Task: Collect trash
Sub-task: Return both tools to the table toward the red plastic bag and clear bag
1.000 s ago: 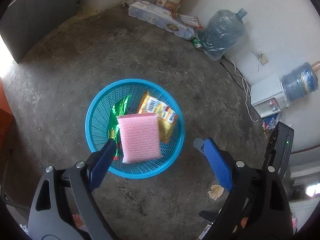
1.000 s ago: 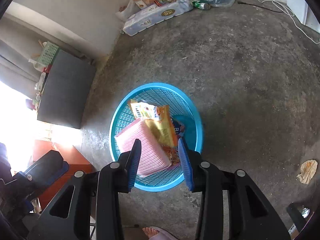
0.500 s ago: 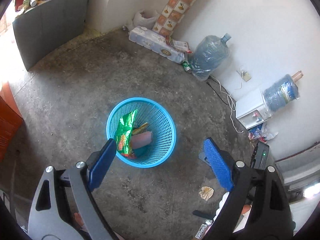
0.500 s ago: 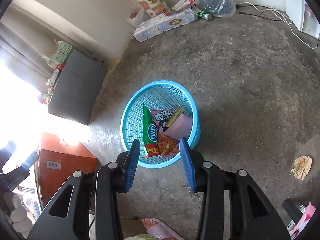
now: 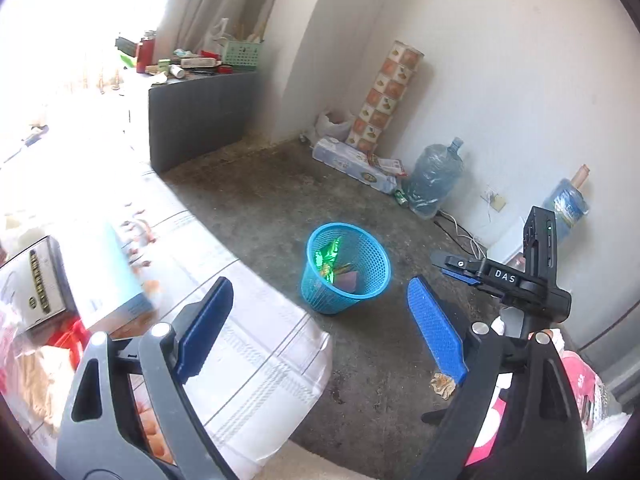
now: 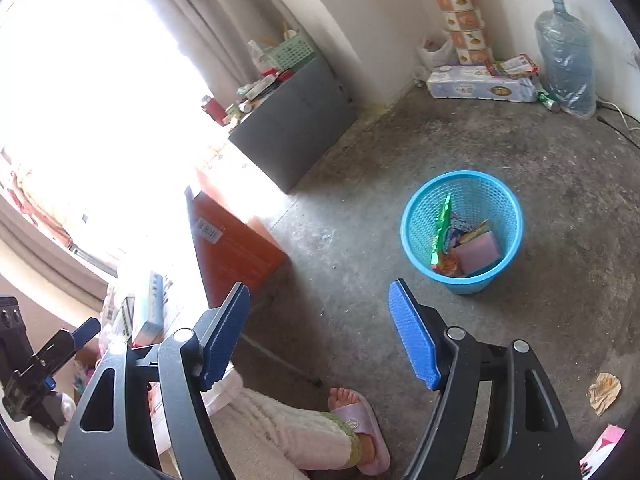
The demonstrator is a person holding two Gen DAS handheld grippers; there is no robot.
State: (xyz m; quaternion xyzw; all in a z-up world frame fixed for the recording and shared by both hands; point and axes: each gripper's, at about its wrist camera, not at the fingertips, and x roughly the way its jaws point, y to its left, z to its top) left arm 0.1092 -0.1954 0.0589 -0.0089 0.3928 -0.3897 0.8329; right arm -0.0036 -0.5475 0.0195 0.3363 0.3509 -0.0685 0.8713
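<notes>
The blue mesh basket (image 5: pixel 320 300) (image 6: pixel 416 236) stands on the concrete floor, well ahead of and below both grippers. Inside it lie a green wrapper (image 5: pixel 330 258) (image 6: pixel 440 224), other snack wrappers and a pink sponge (image 6: pixel 478 252). A crumpled paper scrap (image 5: pixel 442 384) (image 6: pixel 604 392) lies on the floor to the basket's right. My left gripper (image 5: pixel 320 284) is open and holds nothing. My right gripper (image 6: pixel 319 285) is opening, with nothing between its fingers; it also shows at the right of the left wrist view (image 5: pixel 460 268).
A grey cabinet (image 6: pixel 292 136) with clutter on top and an orange box (image 6: pixel 236 248) stand left of the basket. A white bed edge (image 5: pixel 240 340) fills the near left. Water bottles (image 5: pixel 434 184), a tissue pack (image 5: pixel 352 164) and cables line the far wall. A slippered foot (image 6: pixel 356 420) is near.
Both grippers have risen and drawn back from the basket, which looks smaller now. The pink sponge and wrappers dropped to the basket's bottom. The right jaws have spread wider.
</notes>
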